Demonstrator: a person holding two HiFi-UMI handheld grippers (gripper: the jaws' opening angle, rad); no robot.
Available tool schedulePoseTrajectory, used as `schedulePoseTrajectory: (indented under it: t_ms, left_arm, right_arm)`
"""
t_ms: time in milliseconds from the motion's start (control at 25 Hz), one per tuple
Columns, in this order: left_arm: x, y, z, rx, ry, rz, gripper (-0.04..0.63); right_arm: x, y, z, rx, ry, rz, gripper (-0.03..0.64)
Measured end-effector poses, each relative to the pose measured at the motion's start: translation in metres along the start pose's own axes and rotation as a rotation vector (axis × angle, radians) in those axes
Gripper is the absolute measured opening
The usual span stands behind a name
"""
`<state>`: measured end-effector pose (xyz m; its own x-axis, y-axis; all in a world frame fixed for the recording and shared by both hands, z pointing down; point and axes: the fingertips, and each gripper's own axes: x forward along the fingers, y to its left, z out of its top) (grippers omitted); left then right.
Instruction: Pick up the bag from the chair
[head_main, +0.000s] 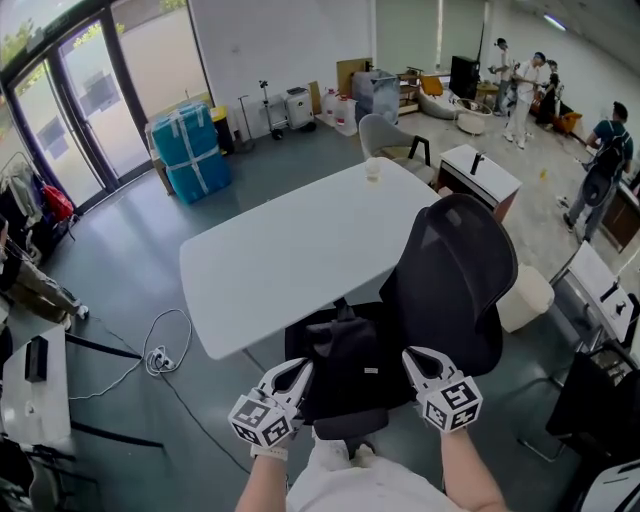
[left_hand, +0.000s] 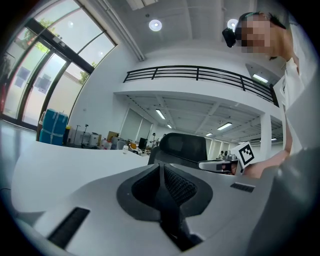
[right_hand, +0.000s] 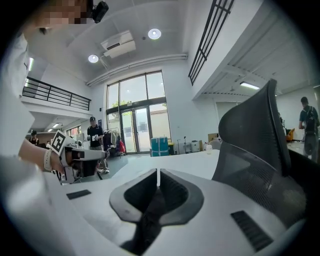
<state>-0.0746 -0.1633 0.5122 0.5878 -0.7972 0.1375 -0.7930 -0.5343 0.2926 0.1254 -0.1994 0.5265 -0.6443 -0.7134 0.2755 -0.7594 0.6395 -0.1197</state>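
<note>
Bag (head_main: 345, 375) first: it lay nearest us, a black, slumped thing on the seat of the chair (head_main: 455, 270), leaning toward the mesh backrest. We judged it soft and fairly light, likely to sag and fold when lifted, so a pinch on loose fabric might slip. The bunched top edge at its far end, or a handle if one lay there, looked the better hold. We could not make out a strap.

Our left gripper (head_main: 298, 372) hung just beside the bag's left edge and our right gripper (head_main: 414, 358) just beside its right. Both had their jaws pressed together with nothing between them, so they would need to part before any grasp.

Beyond the chair stood a white table (head_main: 290, 260) with a small cup (head_main: 373, 170) at its far end. Farther left were blue wrapped boxes (head_main: 190, 150).
</note>
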Motion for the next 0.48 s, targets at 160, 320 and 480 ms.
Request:
schedulePoseTrajectory:
  t_ms: [160,320,480]
  left_arm:
    - [0.011,0.015,-0.017,-0.018,0.033,0.011,0.046]
    - [0.020,0.028,-0.034,-0.045,0.069,0.006,0.046]
    - [0.030,0.038,-0.052,-0.063,0.107,-0.001,0.046]
  right_arm:
    - [0.016,-0.002,-0.017,0.017,0.031,0.017,0.022]
    - [0.034,0.002,-0.033,0.023,0.073,0.032,0.051]
    - [0.051,0.006,-0.052,0.031,0.109,0.049,0.066]
